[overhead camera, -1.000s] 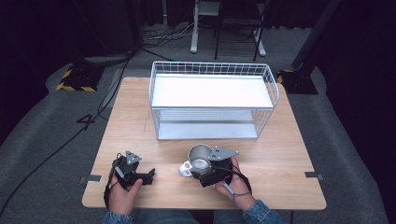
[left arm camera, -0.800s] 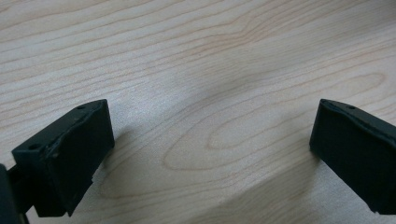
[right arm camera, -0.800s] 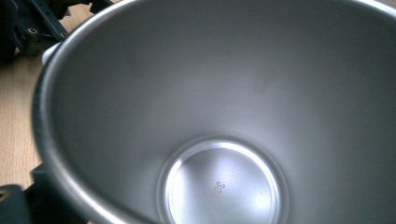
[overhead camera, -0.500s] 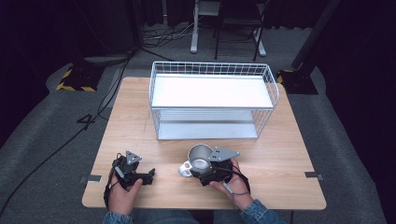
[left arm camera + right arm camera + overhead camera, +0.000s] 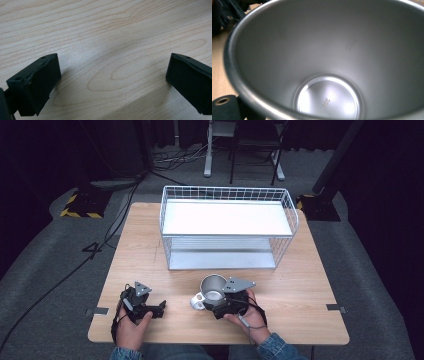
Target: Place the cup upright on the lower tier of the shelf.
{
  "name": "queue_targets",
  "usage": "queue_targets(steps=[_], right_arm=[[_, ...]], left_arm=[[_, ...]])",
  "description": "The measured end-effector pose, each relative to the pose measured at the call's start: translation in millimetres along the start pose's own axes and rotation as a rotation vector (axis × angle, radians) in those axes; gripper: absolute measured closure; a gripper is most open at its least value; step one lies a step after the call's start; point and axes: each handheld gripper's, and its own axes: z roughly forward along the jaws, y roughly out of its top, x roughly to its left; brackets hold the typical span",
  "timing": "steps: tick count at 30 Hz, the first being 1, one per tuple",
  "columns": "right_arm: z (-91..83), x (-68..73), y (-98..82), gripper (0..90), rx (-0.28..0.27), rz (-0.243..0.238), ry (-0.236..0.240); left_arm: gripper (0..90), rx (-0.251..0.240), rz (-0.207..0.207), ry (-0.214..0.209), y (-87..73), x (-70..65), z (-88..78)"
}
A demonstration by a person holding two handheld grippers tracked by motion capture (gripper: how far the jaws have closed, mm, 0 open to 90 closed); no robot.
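High view: right claw (image 5: 210, 304) grasps steel cup (image 5: 214, 287) by its rim, upright on table (image 5: 300, 285); left claw (image 5: 161, 309) released, idle.

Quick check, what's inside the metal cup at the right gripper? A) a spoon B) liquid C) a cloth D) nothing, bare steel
D: the right gripper view looks straight into the metal cup, showing bare steel walls and a shiny bottom with a small stamped mark, nothing else inside.
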Motion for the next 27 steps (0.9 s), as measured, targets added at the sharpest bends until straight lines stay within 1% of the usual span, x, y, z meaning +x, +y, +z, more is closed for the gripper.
queue_targets(steps=[4, 8, 14, 20, 24, 27], right_arm=[[-1.2, 0.1, 5.9, 8.3, -0.011, -0.014, -0.001], [-2.6, -2.5, 12.8, 8.3, -0.023, -0.013, -0.005], [-3.6, -10.2, 24.6, 8.3, -0.031, -0.005, -0.028], [-4.5, -23.8, 35.6, 8.3, -0.046, 0.013, -0.056], [-4.1, -37.3, 41.9, 8.3, -0.057, 0.034, -0.088], [-3.3, -45.8, 45.7, 8.3, -0.056, 0.034, -0.114]], left_arm=[[0.1, 0.001, 0.002, 0.000, 0.0, 0.1, -0.1], [0.1, 0.000, 0.000, -0.001, 0.0, 0.0, 0.0], [0.1, 0.000, 0.000, 0.000, 0.0, 0.0, 0.0], [0.1, 0.000, 0.000, 0.000, 0.0, 0.0, 0.0], [0.1, -0.002, 0.002, 0.000, 0.6, 0.3, 0.6], [0.1, -0.002, 0.003, -0.001, 0.9, 0.5, 0.9]])
